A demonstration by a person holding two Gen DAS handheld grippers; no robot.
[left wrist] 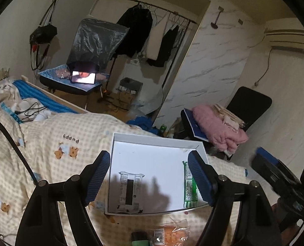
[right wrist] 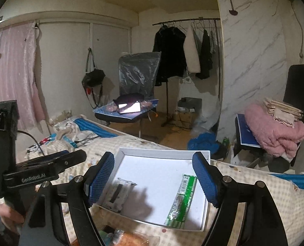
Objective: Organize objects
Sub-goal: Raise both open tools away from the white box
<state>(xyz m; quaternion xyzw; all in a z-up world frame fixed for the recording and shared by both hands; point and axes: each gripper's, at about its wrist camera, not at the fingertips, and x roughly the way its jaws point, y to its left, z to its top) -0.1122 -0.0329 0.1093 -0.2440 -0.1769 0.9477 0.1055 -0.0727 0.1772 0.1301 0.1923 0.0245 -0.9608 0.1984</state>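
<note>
A shallow white tray (left wrist: pixel 152 137) (right wrist: pixel 164 150) lies on the checked bed quilt. Inside it sit a white-and-black packet (left wrist: pixel 130 192) (right wrist: pixel 119 192) on the left and a long green packet (left wrist: pixel 189 188) (right wrist: pixel 180 203) on the right. My left gripper (left wrist: pixel 149 177) hovers above the tray, open, with nothing between its blue pads. My right gripper (right wrist: pixel 154 180) also hangs over the tray, open wide and empty. An orange packet (left wrist: pixel 170 234) (right wrist: pixel 135 238) and a dark green-capped item (left wrist: pixel 139 238) lie on the quilt in front of the tray.
A black chair with a pink blanket (right wrist: pixel 274 131) stands right of the bed. Another chair holds a lit tablet (right wrist: pixel 129 107) near the clothes rack (right wrist: pixel 184 47). Cables and cloths (left wrist: pixel 29 106) clutter the bed's far left. A blue cloth (right wrist: pixel 203 141) lies on the floor.
</note>
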